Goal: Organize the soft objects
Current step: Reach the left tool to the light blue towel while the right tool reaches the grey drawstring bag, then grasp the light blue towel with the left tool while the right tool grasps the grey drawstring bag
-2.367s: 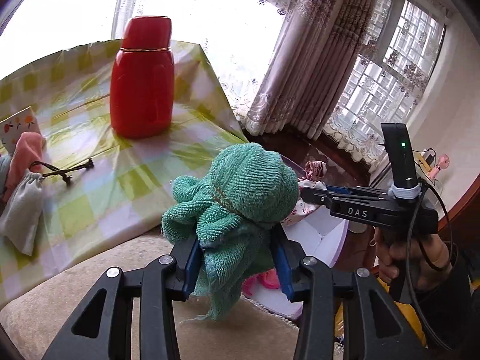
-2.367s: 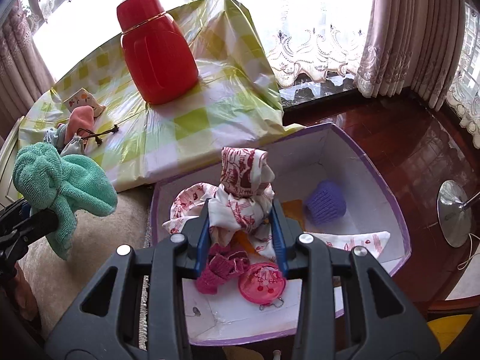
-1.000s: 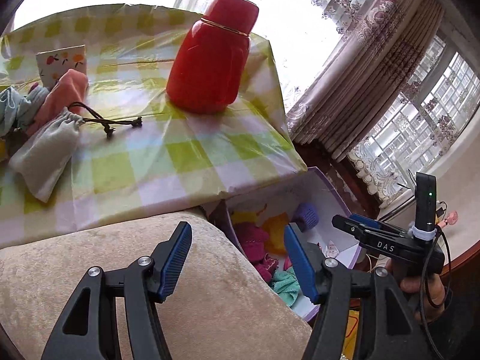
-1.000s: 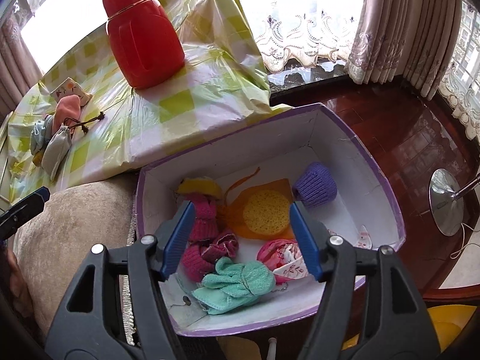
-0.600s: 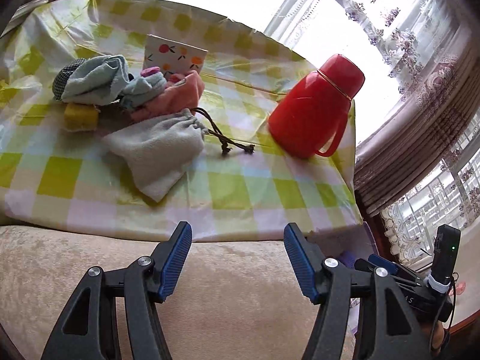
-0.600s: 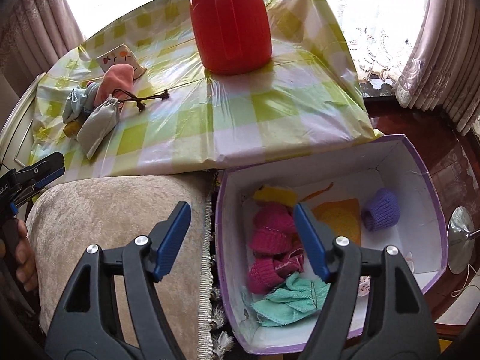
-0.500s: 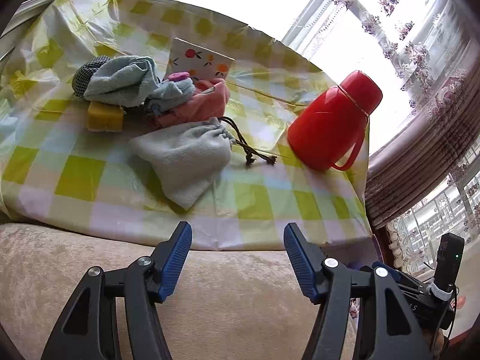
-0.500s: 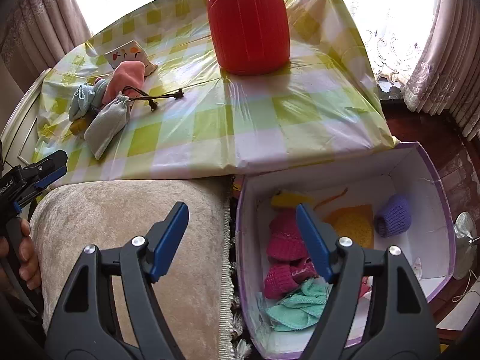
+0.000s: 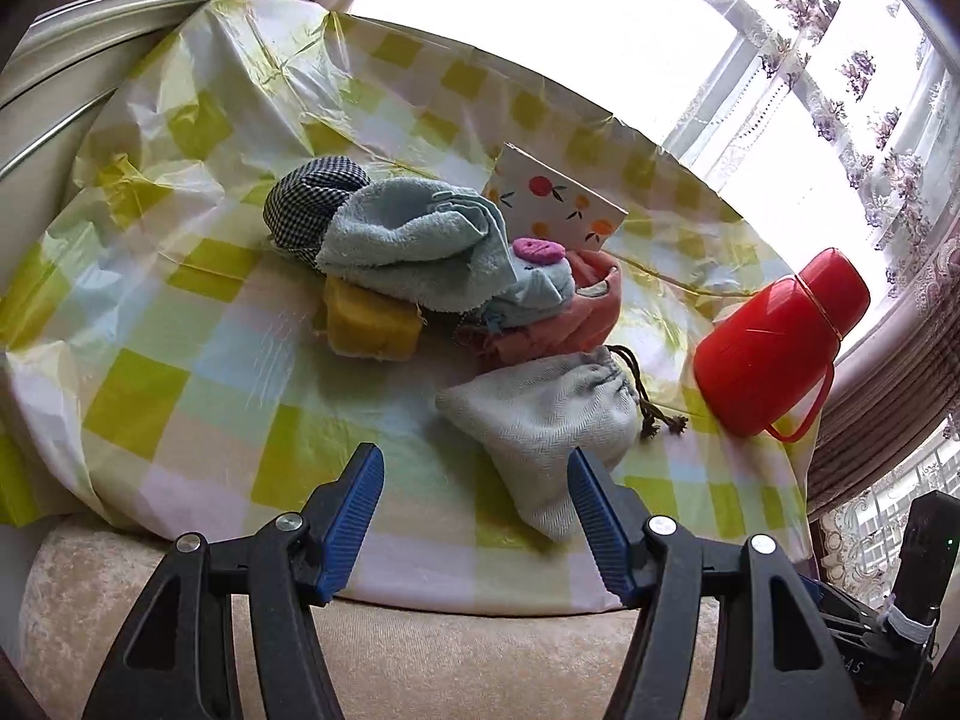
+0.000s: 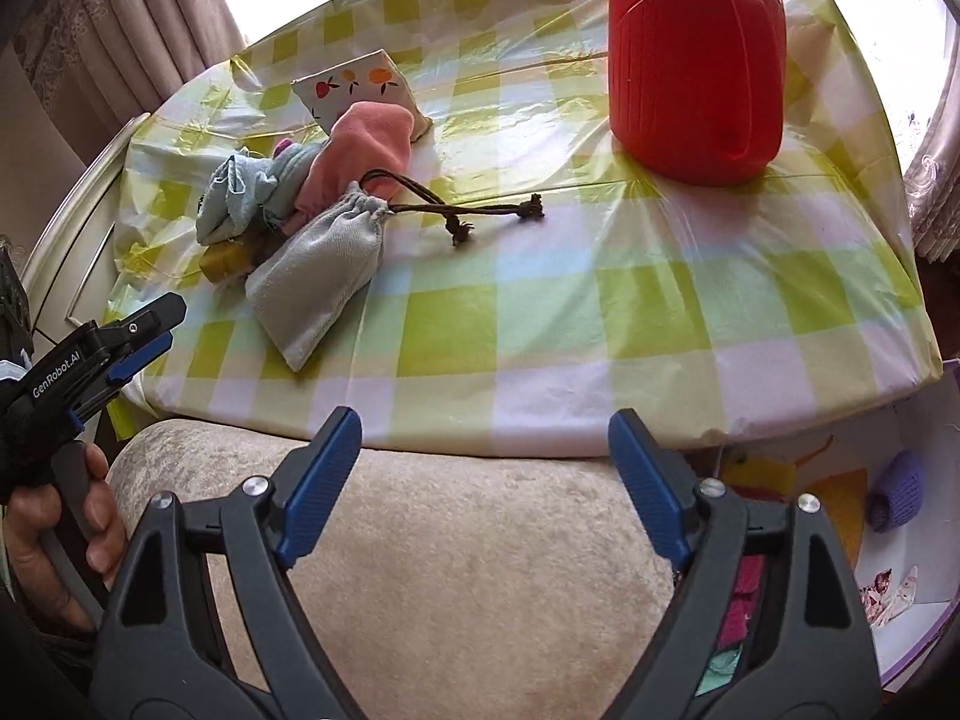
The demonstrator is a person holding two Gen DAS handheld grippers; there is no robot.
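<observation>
A pile of soft things lies on the checked tablecloth [image 9: 180, 384]: a grey drawstring pouch [image 9: 546, 414] [image 10: 321, 276], a pale blue towel [image 9: 414, 246], a pink cloth [image 9: 570, 324] [image 10: 366, 144], a checked black-and-white cloth [image 9: 309, 201] and a yellow sponge [image 9: 369, 324]. My left gripper [image 9: 474, 480] is open and empty, just short of the pouch. My right gripper [image 10: 480, 444] is open and empty over the beige cushion [image 10: 450, 570]. The white box with a purple rim [image 10: 918, 618] at the lower right holds a purple knit piece [image 10: 897, 489] and other cloths.
A red thermos jug [image 10: 696, 54] [image 9: 774, 336] stands on the table's right part. A fruit-print card [image 9: 558, 204] leans behind the pile. Curtains and a window lie behind the table. The left gripper also shows in the right wrist view [image 10: 144, 330].
Both grippers let go of their cloths into the box and opened. Both then swung left from the box toward the table; the left one now faces the pile of soft things.
</observation>
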